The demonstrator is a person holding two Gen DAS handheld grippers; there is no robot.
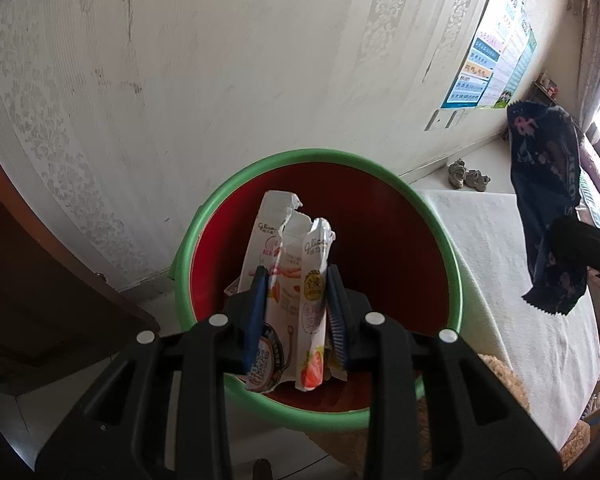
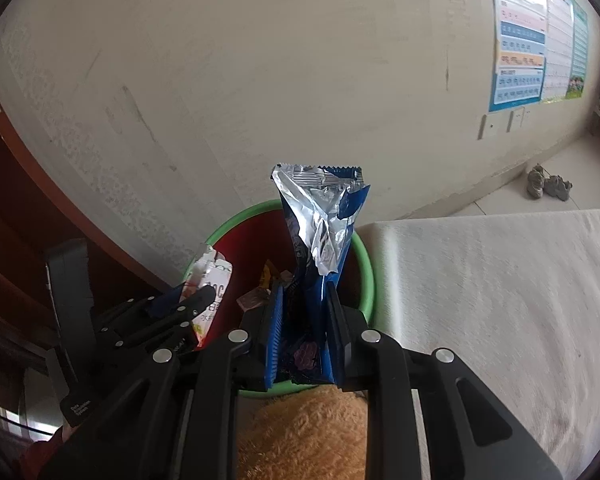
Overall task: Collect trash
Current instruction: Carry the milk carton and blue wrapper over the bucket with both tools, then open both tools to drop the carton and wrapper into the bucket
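A round bin (image 1: 236, 184) with a green rim and red inside stands on the floor by the wall. My left gripper (image 1: 296, 276) is shut on white snack wrappers (image 1: 288, 248) with strawberry print, held over the bin's opening. My right gripper (image 2: 304, 292) is shut on a dark blue wrapper (image 2: 320, 220) with a silver lining, held upright near the bin's (image 2: 366, 276) right rim. In the left wrist view the blue wrapper (image 1: 548, 184) hangs at the right over the bed. In the right wrist view the left gripper (image 2: 188, 304) with its white wrappers (image 2: 212, 284) shows at the left. Some trash lies inside the bin.
A bed with a white cover (image 2: 500, 300) sits right of the bin. A brown plush toy (image 2: 304, 432) lies under the grippers. Dark wooden furniture (image 1: 40, 280) stands to the left. Shoes (image 2: 548, 186) lie on the floor by the wall, under posters (image 2: 532, 40).
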